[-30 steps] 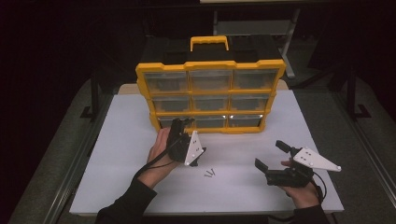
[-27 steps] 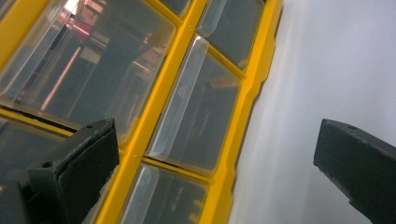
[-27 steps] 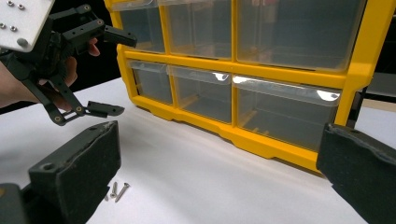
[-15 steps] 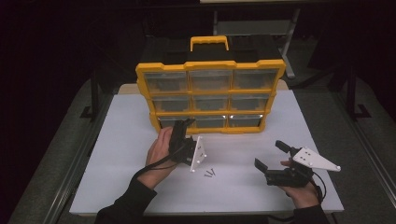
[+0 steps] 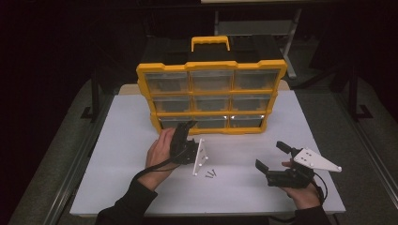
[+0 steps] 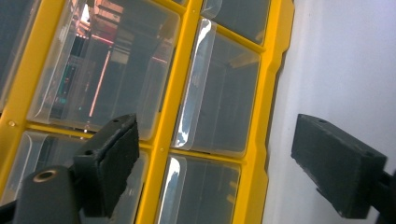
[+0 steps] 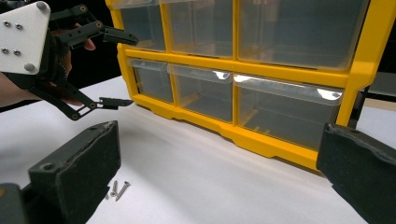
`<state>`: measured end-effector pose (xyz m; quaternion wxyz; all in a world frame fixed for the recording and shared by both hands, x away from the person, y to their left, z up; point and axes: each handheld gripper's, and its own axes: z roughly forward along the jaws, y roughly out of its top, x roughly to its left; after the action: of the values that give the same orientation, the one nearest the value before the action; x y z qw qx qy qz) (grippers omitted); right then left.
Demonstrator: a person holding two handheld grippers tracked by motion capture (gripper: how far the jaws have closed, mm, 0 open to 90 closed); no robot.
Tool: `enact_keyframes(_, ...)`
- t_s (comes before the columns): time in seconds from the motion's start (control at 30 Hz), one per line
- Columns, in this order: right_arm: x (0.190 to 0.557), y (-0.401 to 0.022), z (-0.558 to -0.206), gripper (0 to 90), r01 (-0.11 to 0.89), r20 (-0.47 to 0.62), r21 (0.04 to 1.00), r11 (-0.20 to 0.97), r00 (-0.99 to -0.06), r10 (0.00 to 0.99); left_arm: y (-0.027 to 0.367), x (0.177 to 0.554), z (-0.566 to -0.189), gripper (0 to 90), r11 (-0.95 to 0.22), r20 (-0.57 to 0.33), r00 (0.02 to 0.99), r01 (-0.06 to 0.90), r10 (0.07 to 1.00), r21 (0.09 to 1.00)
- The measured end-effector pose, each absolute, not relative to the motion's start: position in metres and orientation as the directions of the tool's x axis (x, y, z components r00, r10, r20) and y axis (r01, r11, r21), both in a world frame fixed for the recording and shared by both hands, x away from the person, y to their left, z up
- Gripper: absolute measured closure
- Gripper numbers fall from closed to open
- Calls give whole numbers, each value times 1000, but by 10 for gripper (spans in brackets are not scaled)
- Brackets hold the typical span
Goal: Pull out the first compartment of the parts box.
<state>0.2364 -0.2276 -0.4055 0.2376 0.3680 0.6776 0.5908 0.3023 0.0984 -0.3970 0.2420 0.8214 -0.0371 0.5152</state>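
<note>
Left gripper [image 5: 184, 133] wide open, empty, lined up at yellow drawer organizer [image 5: 212, 96], probably for a bottom drawer. Right gripper [image 5: 272, 157] open, empty; 2 screws [image 5: 210, 175] nearby.

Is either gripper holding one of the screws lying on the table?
No: both screws lie loose on the white table, between the open grippers.

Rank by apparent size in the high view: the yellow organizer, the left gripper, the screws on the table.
1. Yellow organizer
2. Left gripper
3. Screws, tiny next to either
</note>
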Motion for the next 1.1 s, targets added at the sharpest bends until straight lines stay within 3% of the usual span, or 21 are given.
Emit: enact_keyframes(1.1,237,-227,-406,0,220,114,975,31,-617,779,101,299,-389,420,-901,908,369,-298,197,316)
